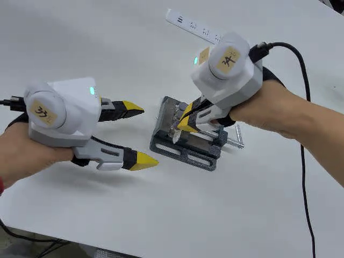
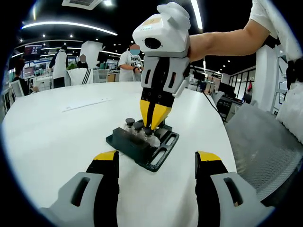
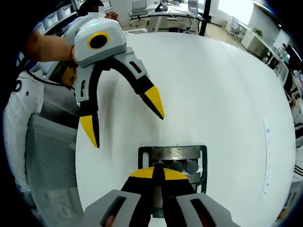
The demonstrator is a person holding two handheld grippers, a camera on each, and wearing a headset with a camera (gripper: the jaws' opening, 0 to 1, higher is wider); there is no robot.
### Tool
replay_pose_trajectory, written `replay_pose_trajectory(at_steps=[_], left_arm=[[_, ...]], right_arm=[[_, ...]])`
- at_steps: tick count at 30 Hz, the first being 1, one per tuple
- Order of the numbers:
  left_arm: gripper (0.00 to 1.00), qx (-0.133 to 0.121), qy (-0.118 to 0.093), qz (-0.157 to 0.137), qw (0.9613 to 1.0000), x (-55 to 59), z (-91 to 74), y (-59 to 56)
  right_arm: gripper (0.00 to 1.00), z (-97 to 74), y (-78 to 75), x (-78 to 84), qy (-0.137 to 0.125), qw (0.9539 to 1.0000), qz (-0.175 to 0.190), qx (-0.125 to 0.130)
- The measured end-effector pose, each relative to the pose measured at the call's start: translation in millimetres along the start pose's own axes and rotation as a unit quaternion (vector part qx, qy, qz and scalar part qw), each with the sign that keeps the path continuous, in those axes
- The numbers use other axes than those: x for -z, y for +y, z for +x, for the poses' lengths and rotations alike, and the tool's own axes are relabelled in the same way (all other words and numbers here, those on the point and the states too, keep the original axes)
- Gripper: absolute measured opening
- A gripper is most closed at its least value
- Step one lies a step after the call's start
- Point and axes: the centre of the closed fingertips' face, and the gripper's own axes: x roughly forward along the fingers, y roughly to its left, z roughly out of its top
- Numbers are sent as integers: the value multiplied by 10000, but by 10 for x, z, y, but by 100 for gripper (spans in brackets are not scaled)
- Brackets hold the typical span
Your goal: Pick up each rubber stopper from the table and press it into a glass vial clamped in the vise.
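A dark grey vise [image 1: 185, 148] stands mid-table and clamps three glass vials in a row. Two vials [image 2: 129, 122] carry dark rubber stoppers [image 3: 191, 166]. My right gripper [image 1: 181, 124] comes down on the vise from above. Its yellow tips [image 2: 154, 115] are together and rest on the top of the third vial [image 2: 148, 133]; what is under them is hidden. In its own view the right gripper [image 3: 158, 173] covers that vial. My left gripper [image 1: 138, 134] hovers left of the vise, open and holding nothing, its jaws wide apart [image 2: 157, 158] and pointing at the vise [image 2: 142, 147].
A white power strip [image 1: 193, 24] lies on the far side of the white table [image 1: 226, 215]. A black cable [image 1: 304, 80] runs along my right arm. The vise screw handle [image 1: 236, 138] sticks out to the right. Several people stand far behind the table.
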Motion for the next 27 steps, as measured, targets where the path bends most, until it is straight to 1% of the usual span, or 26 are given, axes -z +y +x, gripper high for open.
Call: replay_pose_trajectory(at_steps=[3, 5, 9, 11, 15, 19, 23, 27], left_arm=[[64, -7, 8, 1, 10000, -3, -9, 0], [63, -12, 5, 0, 10000, -1, -10, 3], [63, -11, -15, -19, 10000, 2, -3, 0], [63, -2, -27, -22, 10000, 3, 7, -8], [63, 9, -46, -30, 10000, 5, 24, -11], [63, 20, -69, -34, 10000, 3, 37, -4], [63, 19, -66, -40, 10000, 3, 37, 4], [63, 9, -74, -38, 10000, -3, 41, 17]], right_arm=[[0, 5, -9, -15, -56, 10000, -10, 34], [0, 5, -6, -12, -46, 10000, -21, 29], [0, 19, -10, -37, 116, 9999, -27, -59], [0, 16, 4, -38, 203, 9996, -178, -78], [0, 19, -5, -26, 275, 9992, -280, -107], [0, 39, -9, -49, 512, 9977, -364, -247], [0, 47, -8, -41, 674, 9960, -467, -345], [0, 42, 2, -38, 779, 9945, -552, -421]])
